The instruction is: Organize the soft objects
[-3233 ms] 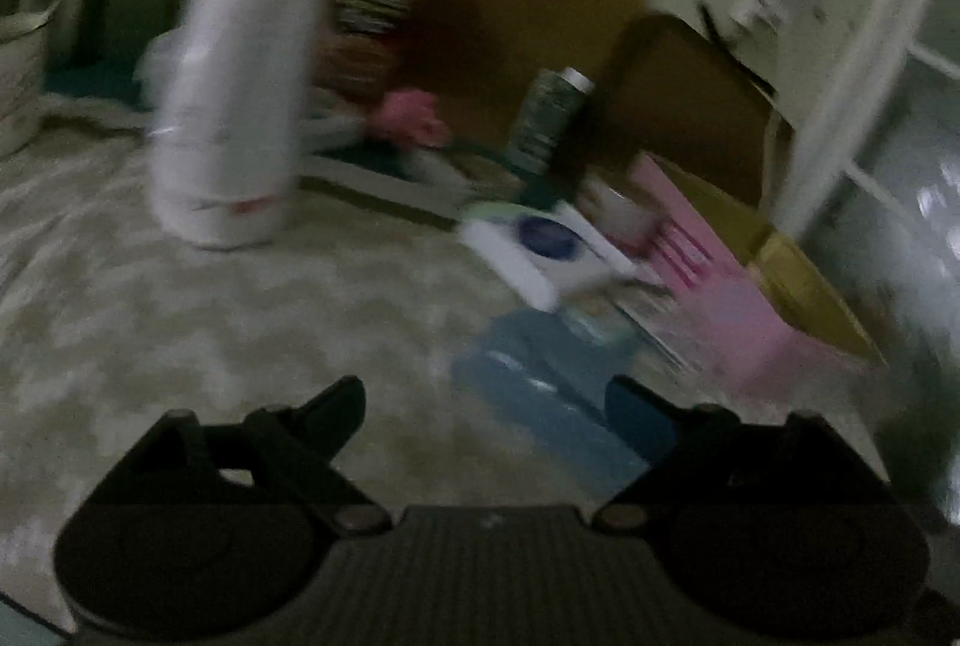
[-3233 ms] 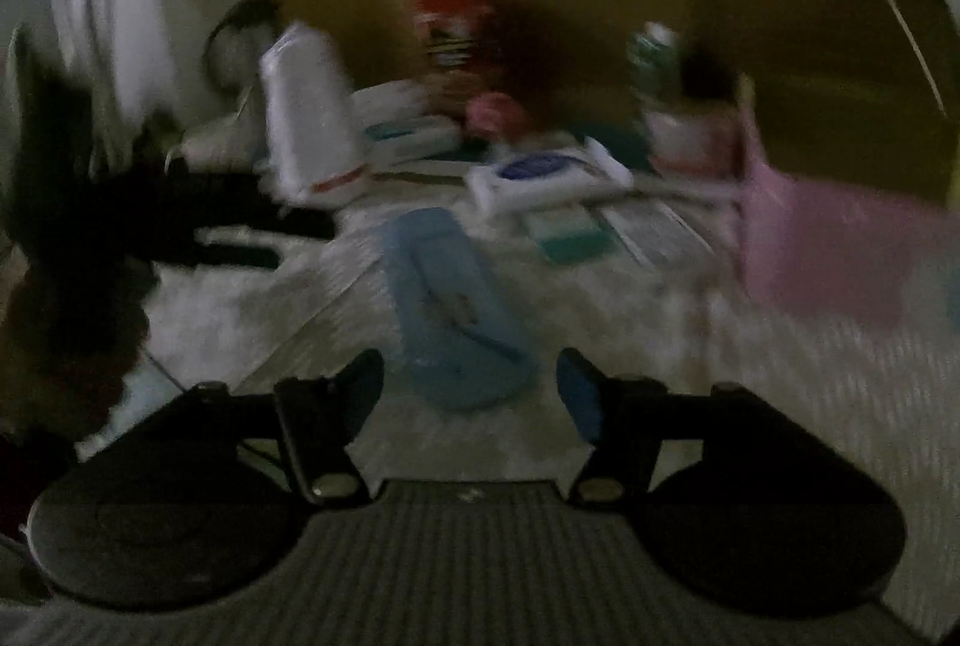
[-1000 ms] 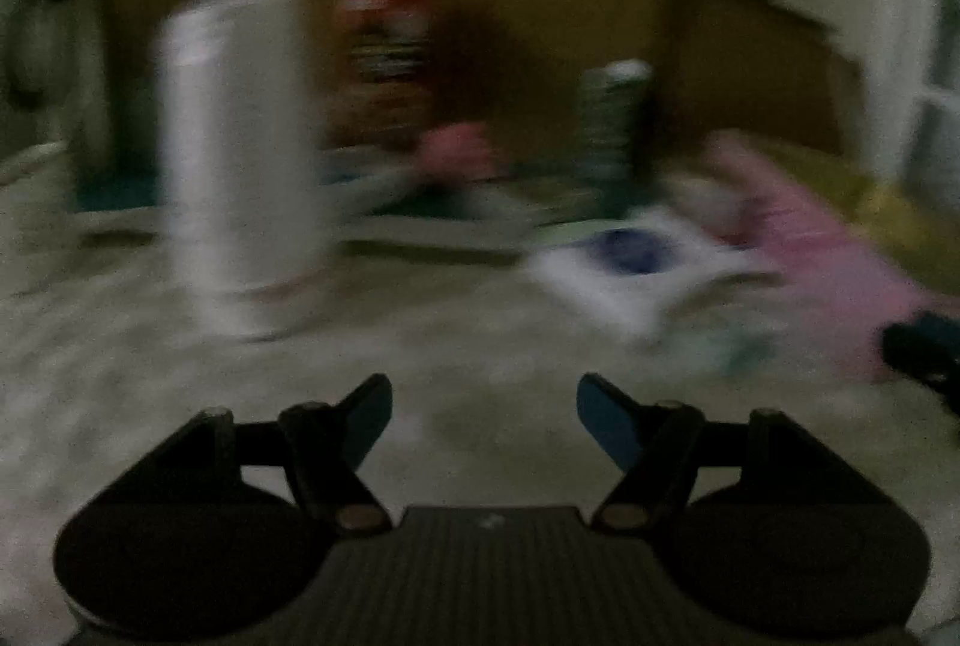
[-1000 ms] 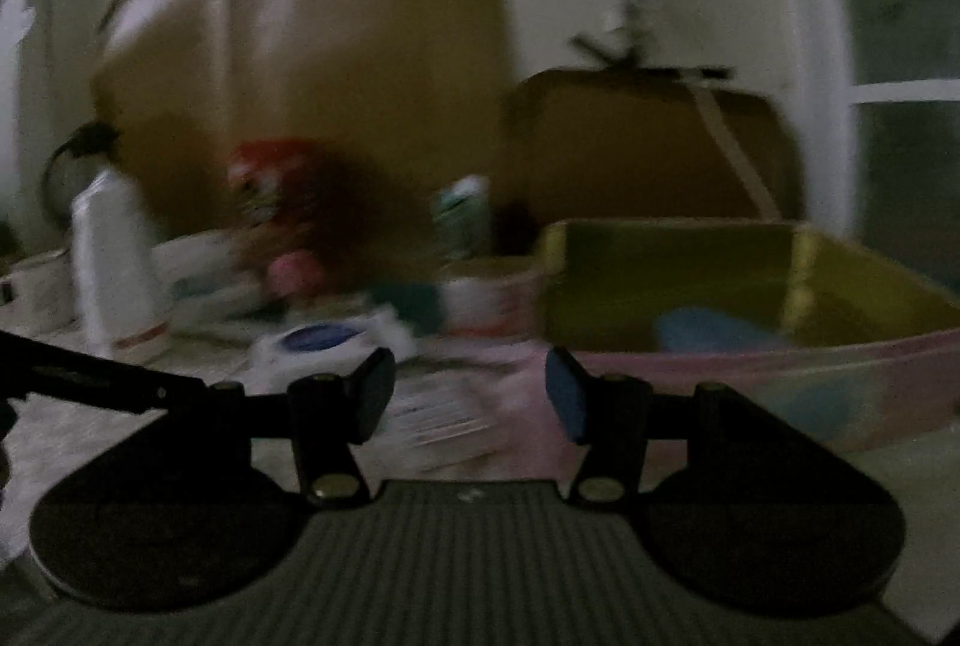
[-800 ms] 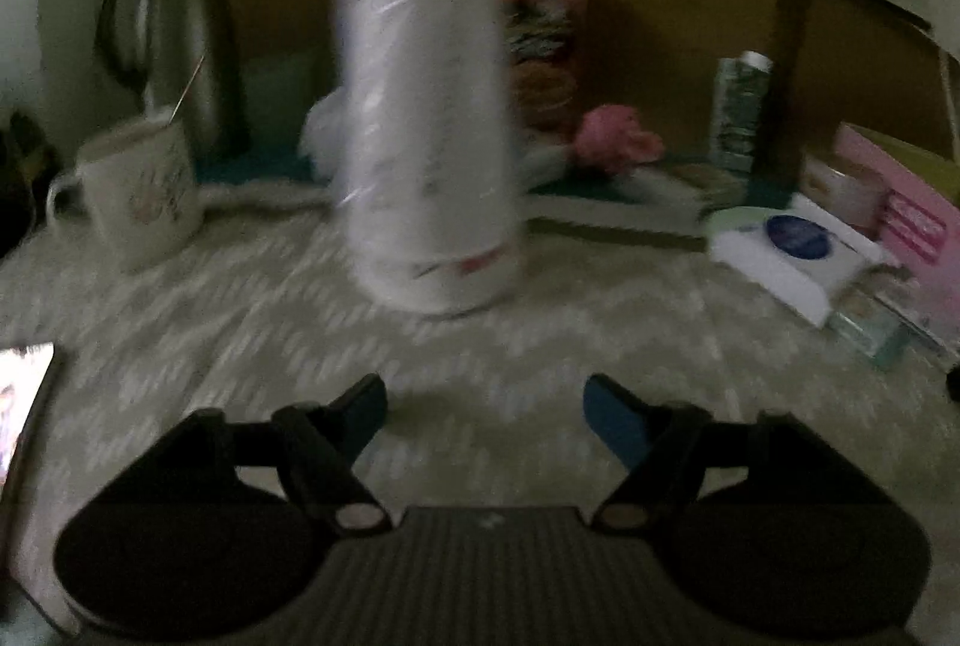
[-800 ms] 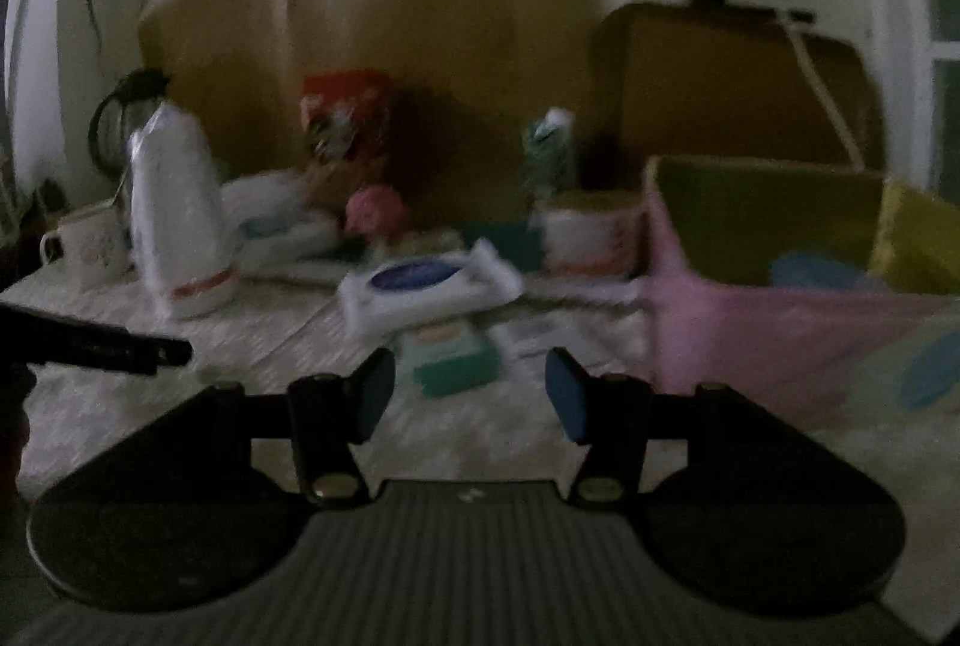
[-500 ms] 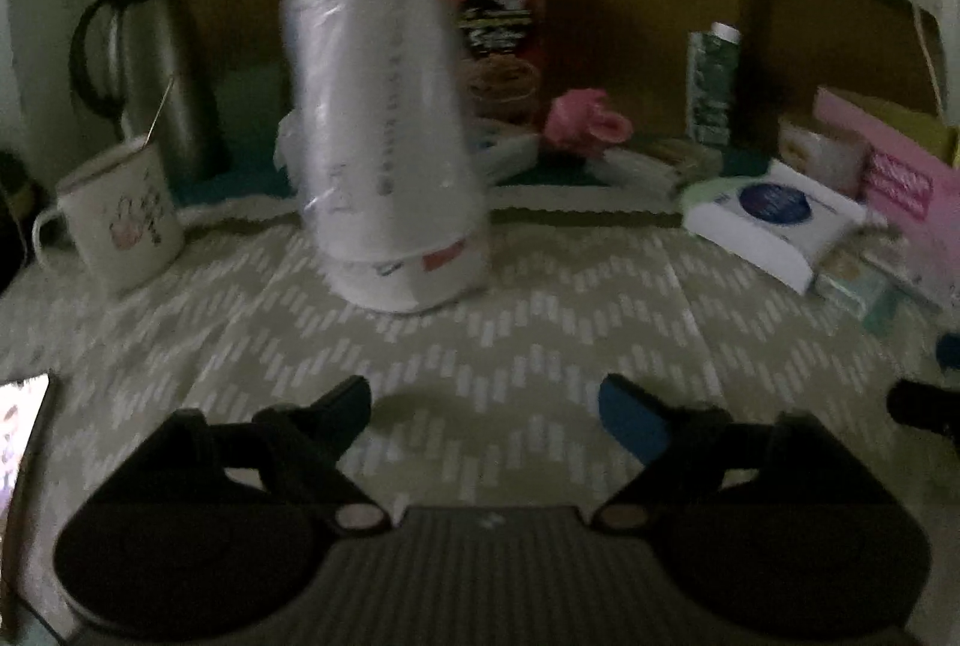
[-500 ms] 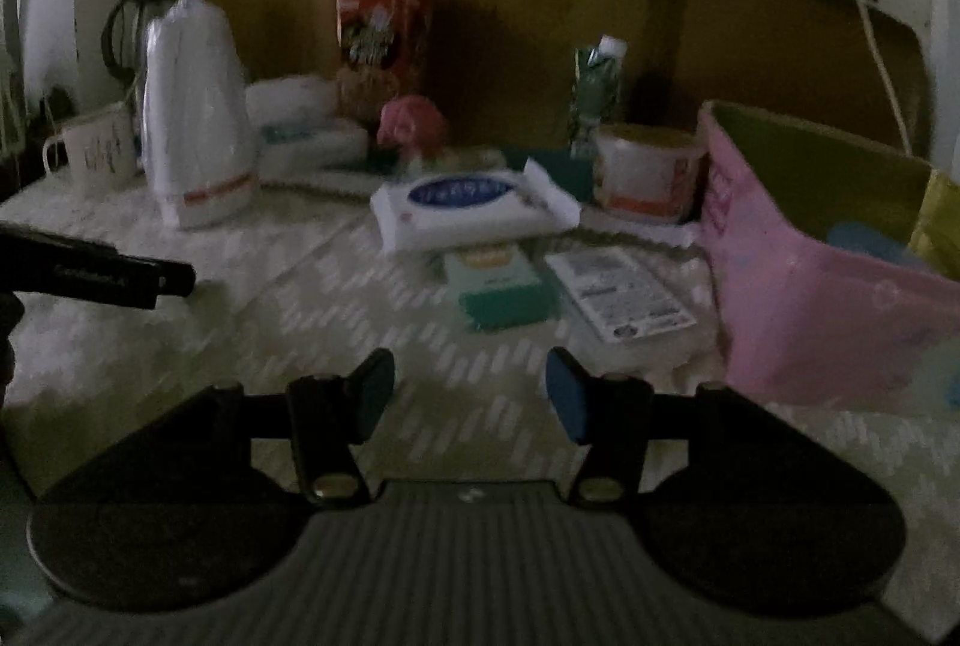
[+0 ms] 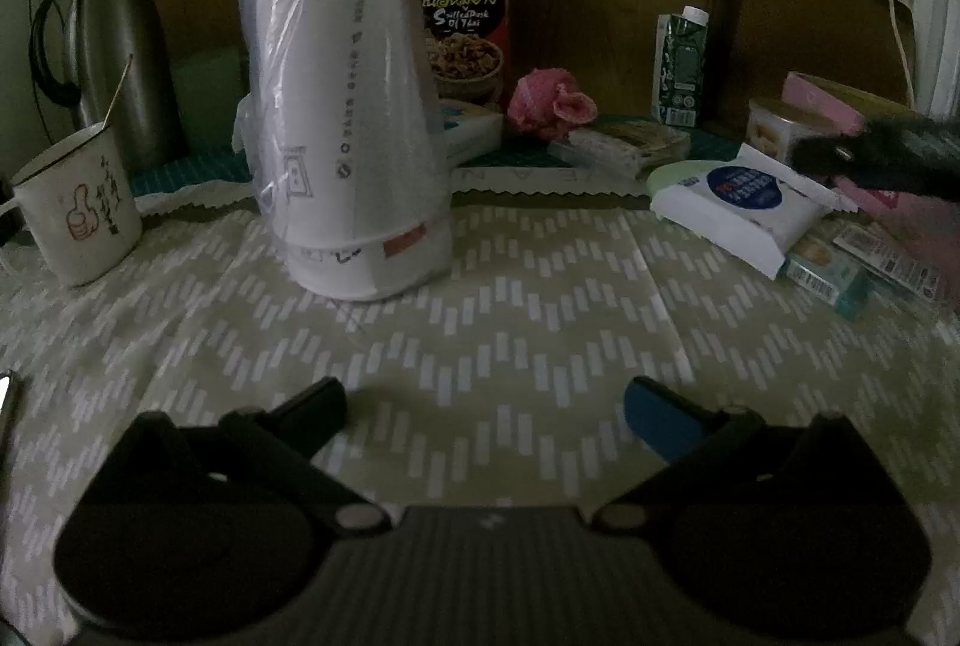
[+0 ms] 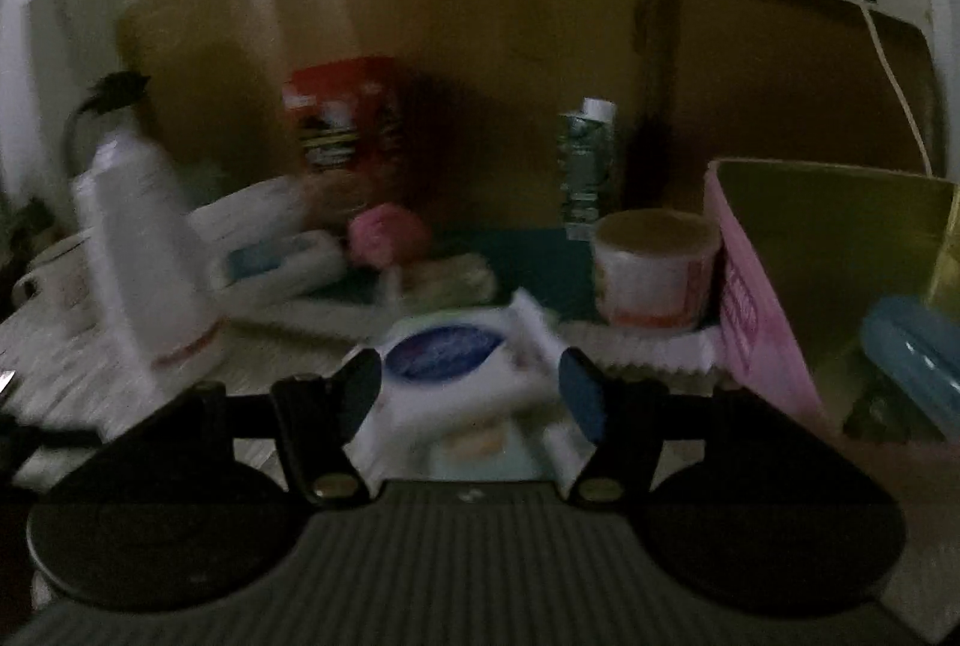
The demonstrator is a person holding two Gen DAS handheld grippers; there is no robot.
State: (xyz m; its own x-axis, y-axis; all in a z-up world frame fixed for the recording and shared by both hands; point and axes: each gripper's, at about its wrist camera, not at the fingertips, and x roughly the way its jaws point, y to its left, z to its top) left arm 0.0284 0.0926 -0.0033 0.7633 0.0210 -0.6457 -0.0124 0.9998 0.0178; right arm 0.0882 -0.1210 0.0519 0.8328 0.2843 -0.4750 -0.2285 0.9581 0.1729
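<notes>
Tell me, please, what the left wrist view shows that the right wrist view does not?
Only the left wrist view shows the thumbs-up mark on the white mug and bare chevron tablecloth between the opening jaws of the left hand-held gripper. Only the right wrist view shows inside the pink box, where a blue pouch lies. Both show the wet wipes pack, the bagged cup stack and the green carton.

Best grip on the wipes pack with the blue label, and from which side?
Take the wipes pack across its short width, mid-body, coming from above and in front. It lies flat and long, with thin crimped end flaps that would slip. The right gripper is opening, its fingers either side of the pack and not yet pressing.
</notes>
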